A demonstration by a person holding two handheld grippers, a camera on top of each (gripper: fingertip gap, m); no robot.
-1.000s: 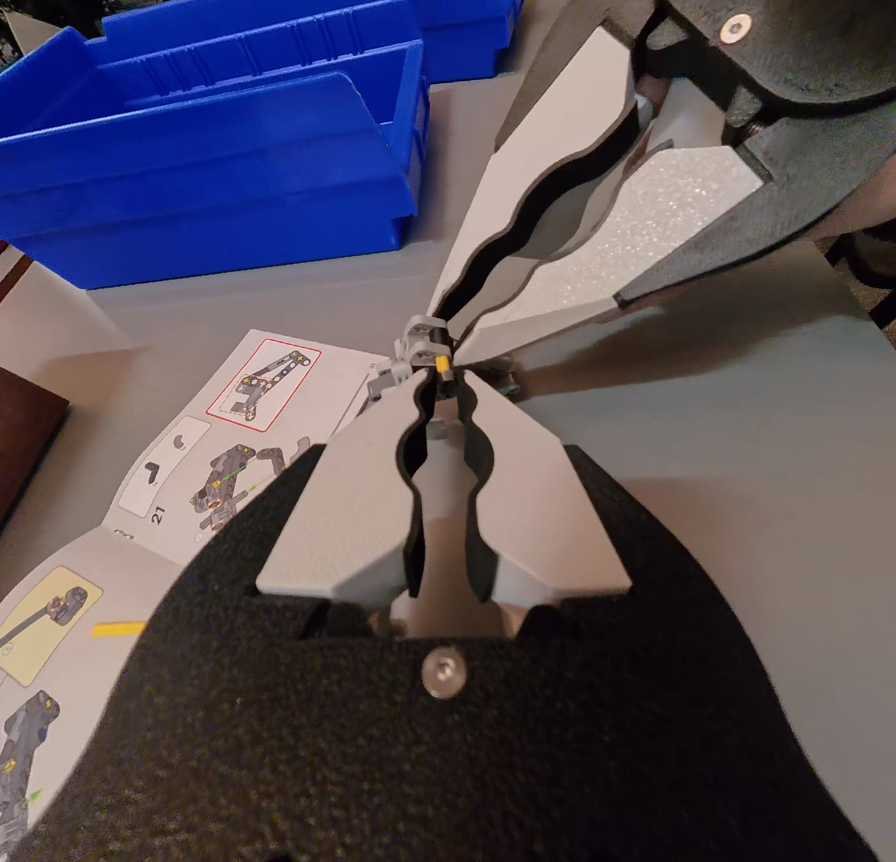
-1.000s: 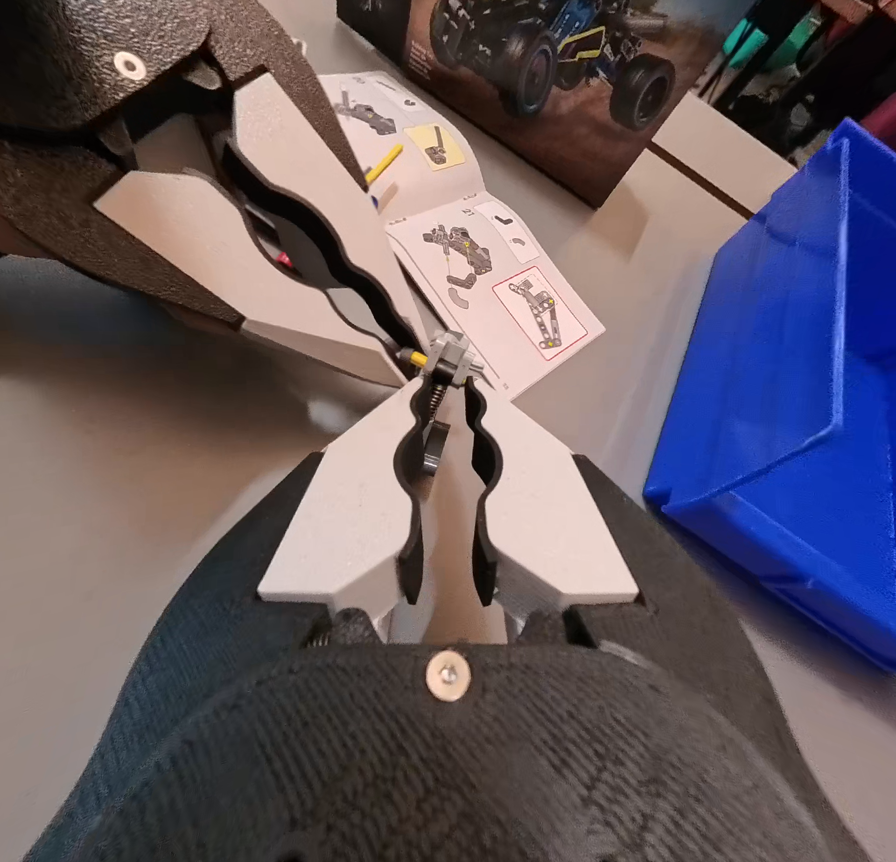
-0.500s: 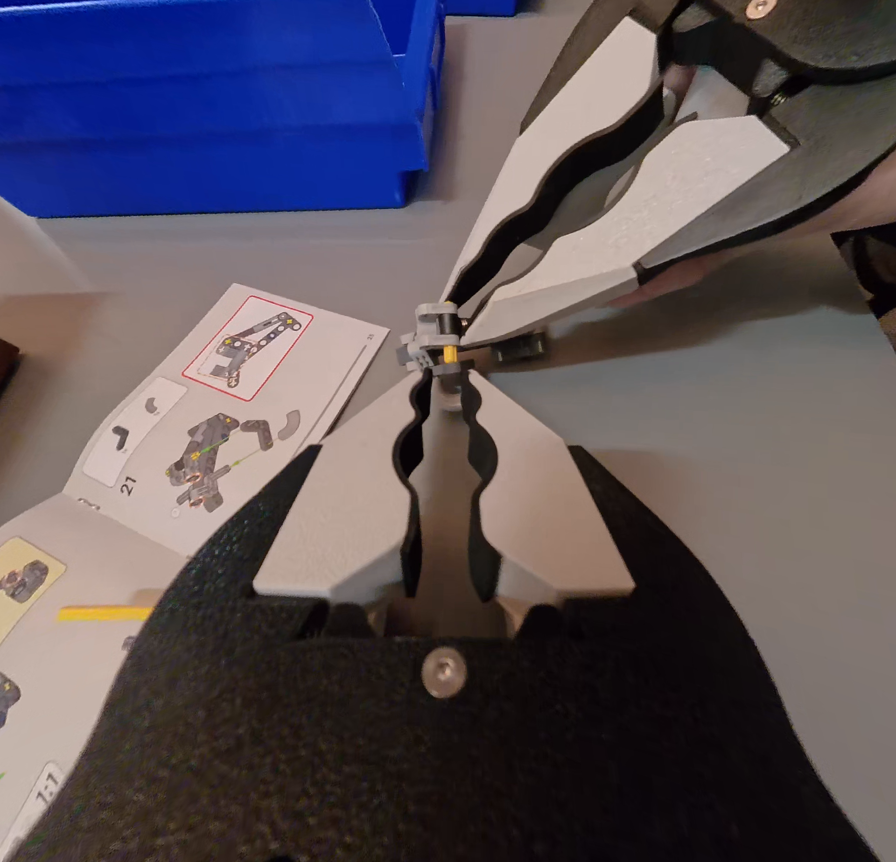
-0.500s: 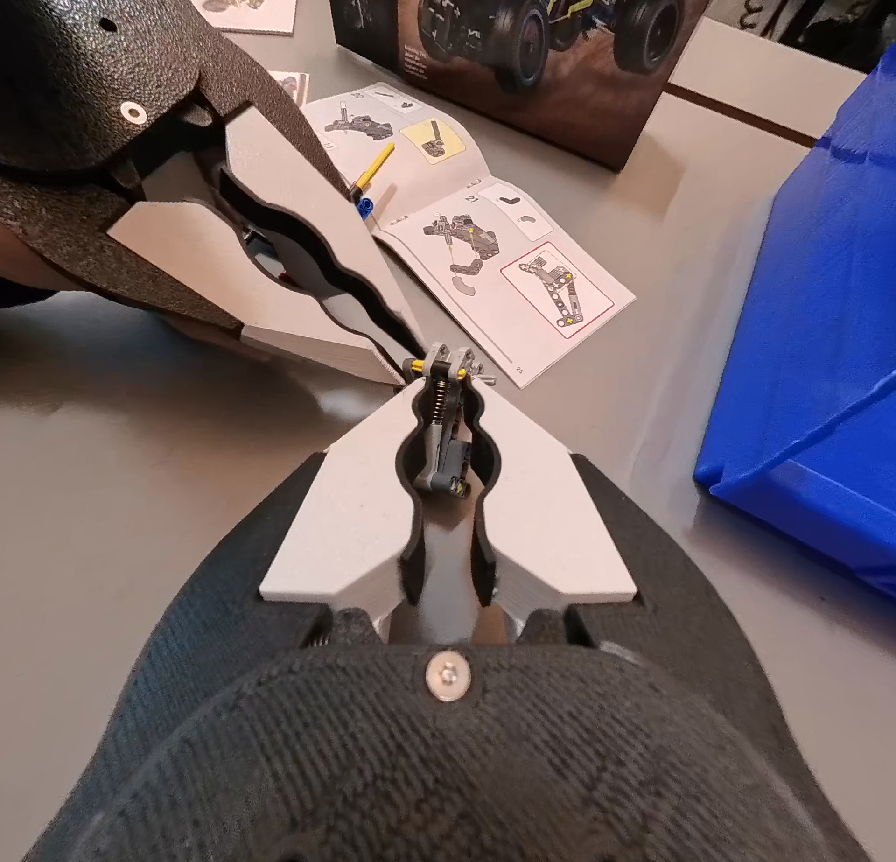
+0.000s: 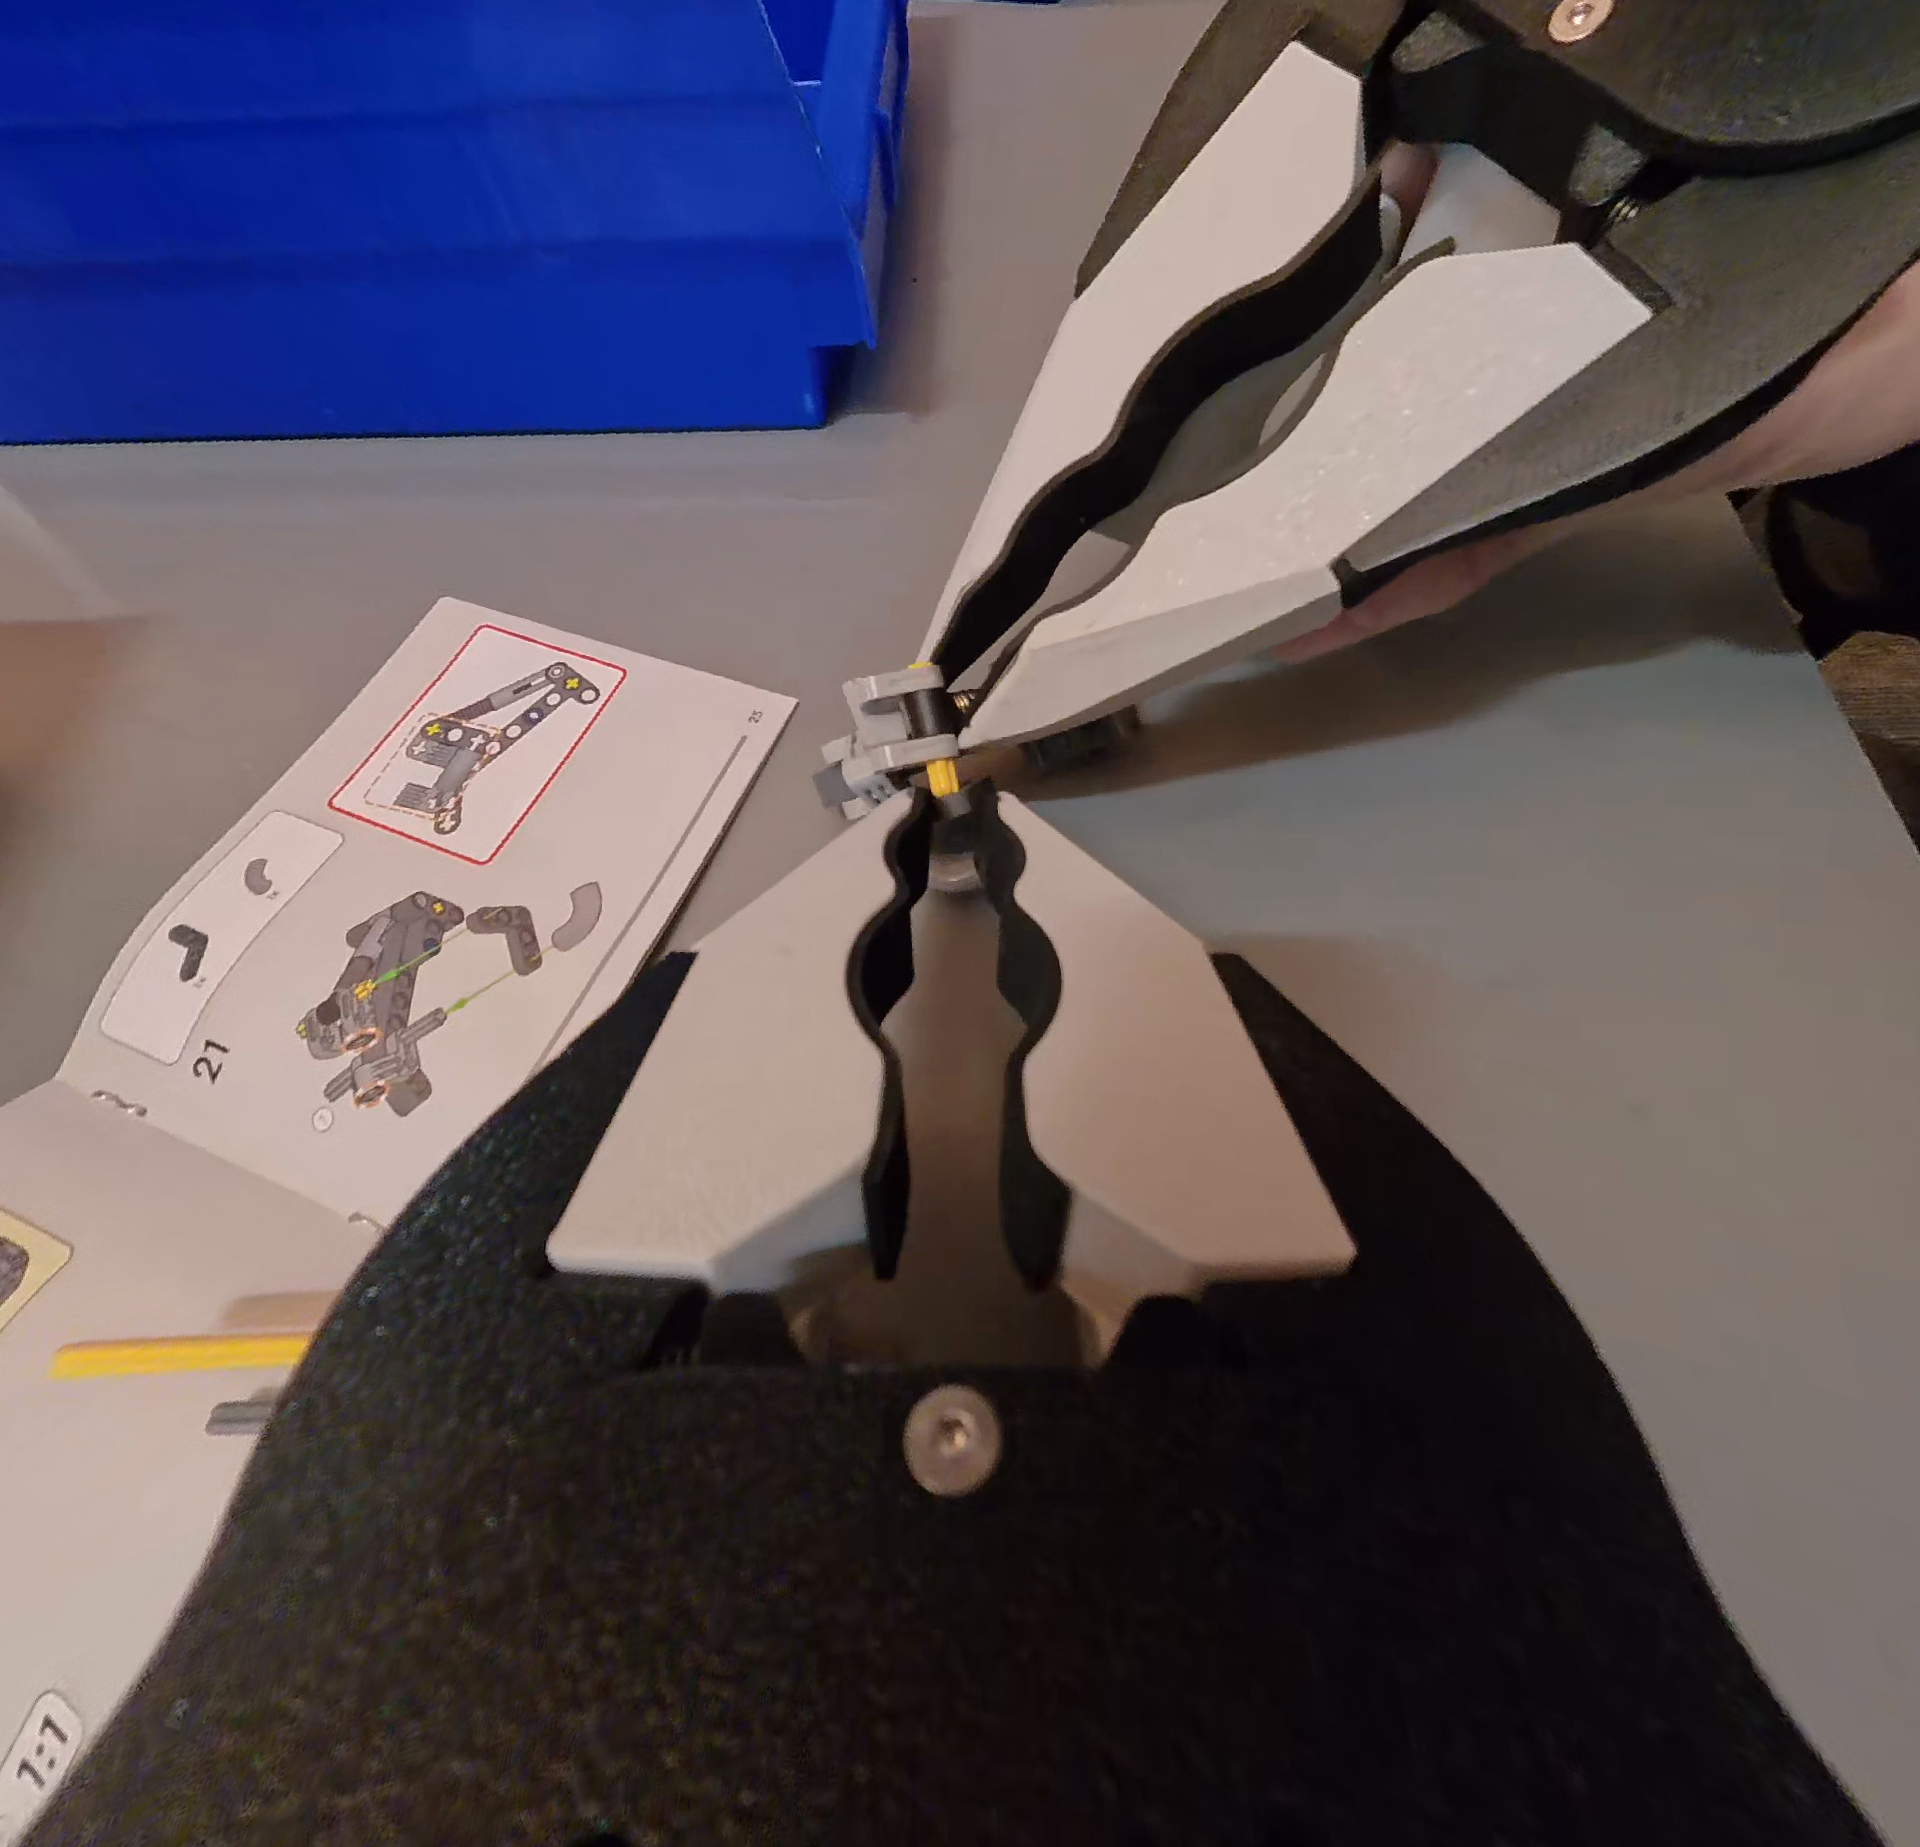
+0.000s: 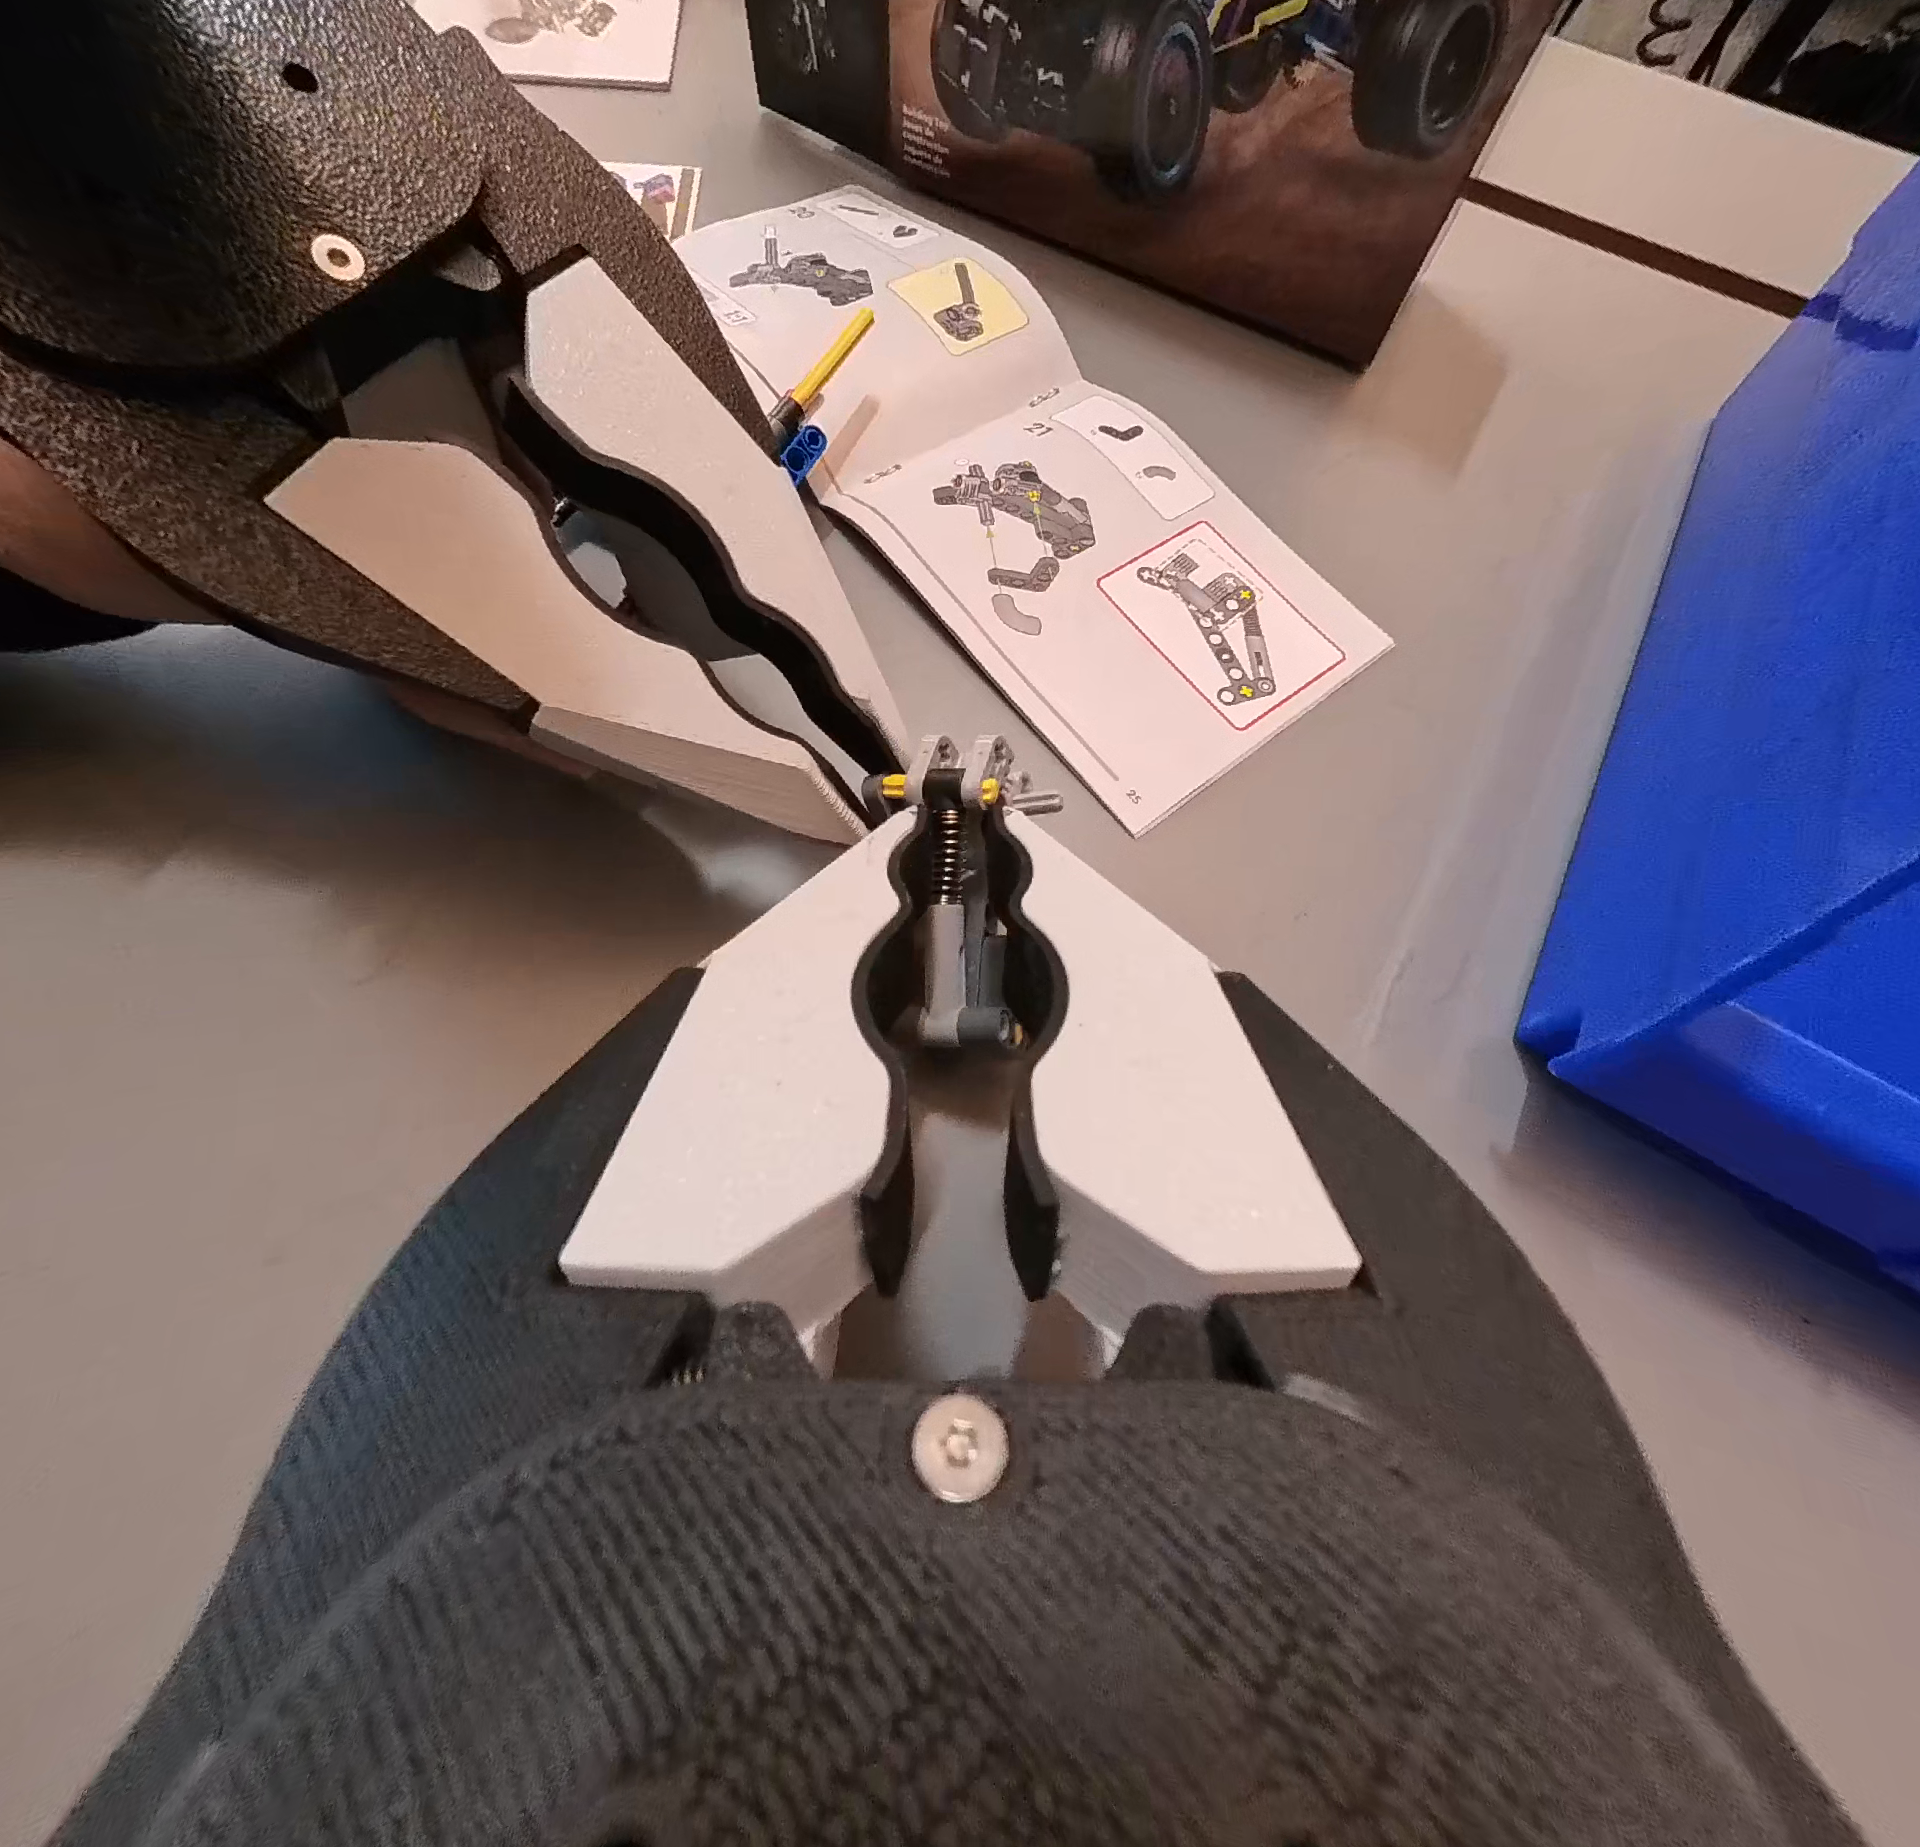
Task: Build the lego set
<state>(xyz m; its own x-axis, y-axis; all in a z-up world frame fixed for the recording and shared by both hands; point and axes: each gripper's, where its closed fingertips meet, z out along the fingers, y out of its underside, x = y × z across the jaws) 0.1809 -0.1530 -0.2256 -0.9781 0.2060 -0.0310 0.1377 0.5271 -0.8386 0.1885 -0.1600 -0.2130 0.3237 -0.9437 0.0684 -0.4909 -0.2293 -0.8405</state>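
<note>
Right wrist view: right gripper [image 6: 956,821] jaws clamping spring assembly [image 6: 961,862]; left gripper [image 5: 945,815] jaws pinching its yellow axle [image 5: 941,777].

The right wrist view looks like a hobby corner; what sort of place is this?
Probably a workshop or lab bench set up for model building: a grey table with an open instruction booklet, the set's box and blue parts bins.

Your work surface is a grey table [image 6: 260,1070]. On it lie an open instruction booklet [image 6: 1091,592], with a yellow axle [image 6: 831,353] and a small blue connector [image 6: 800,450] resting on its pages. Far of the booklet stands the set's box [image 6: 1143,114], left of that a second leaflet [image 6: 561,0], and at right a blue bin [image 6: 1766,758].
</note>
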